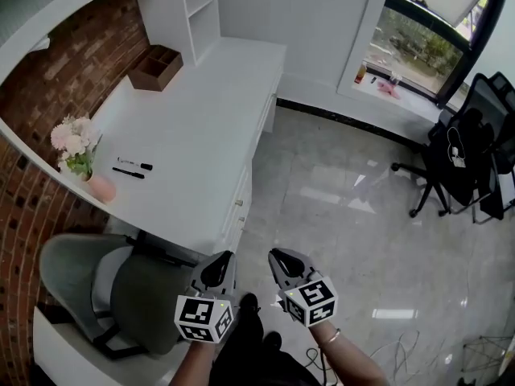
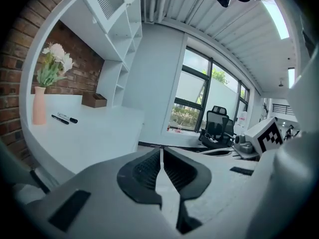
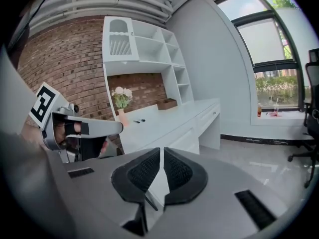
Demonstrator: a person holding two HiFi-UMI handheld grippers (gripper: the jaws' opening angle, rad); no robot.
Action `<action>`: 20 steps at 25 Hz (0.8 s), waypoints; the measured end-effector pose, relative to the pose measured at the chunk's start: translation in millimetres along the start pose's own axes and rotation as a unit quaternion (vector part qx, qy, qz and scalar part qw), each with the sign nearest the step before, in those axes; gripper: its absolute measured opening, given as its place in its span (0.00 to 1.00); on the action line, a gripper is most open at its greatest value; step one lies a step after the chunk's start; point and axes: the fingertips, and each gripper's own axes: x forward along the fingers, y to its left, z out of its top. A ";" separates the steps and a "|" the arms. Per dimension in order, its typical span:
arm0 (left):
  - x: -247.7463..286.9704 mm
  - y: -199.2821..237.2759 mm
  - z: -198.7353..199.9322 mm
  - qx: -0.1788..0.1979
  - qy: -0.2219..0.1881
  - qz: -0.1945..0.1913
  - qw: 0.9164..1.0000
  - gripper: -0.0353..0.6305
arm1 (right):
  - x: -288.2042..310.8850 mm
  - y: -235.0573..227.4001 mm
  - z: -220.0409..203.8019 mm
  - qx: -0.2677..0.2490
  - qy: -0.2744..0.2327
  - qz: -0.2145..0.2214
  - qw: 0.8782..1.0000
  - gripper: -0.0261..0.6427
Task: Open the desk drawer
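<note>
One desk [image 1: 201, 119] holds two pens [image 1: 129, 173], one vase [image 1: 101, 188].

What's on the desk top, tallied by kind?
Pink vase of flowers: 1
Pens: 2
Brown wooden box: 1
Total: 4

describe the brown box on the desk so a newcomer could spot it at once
Start at the long white desk along the brick wall. At its far end, by the foot of the white shelf unit, sits the brown box. It is the only brown, open-topped thing on the desktop; the pens and the pink vase lie at the near end.
</note>
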 end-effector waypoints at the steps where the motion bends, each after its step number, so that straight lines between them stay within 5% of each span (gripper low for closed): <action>1: 8.1 3.2 0.3 0.000 0.001 -0.003 1.000 0.09 | 10.7 -3.8 -2.6 -0.004 0.008 -0.001 1.000 0.04; 20: 104.8 25.0 -73.6 -0.012 0.042 0.029 0.999 0.09 | 140.4 -77.1 -114.7 -0.030 0.120 0.058 0.991 0.13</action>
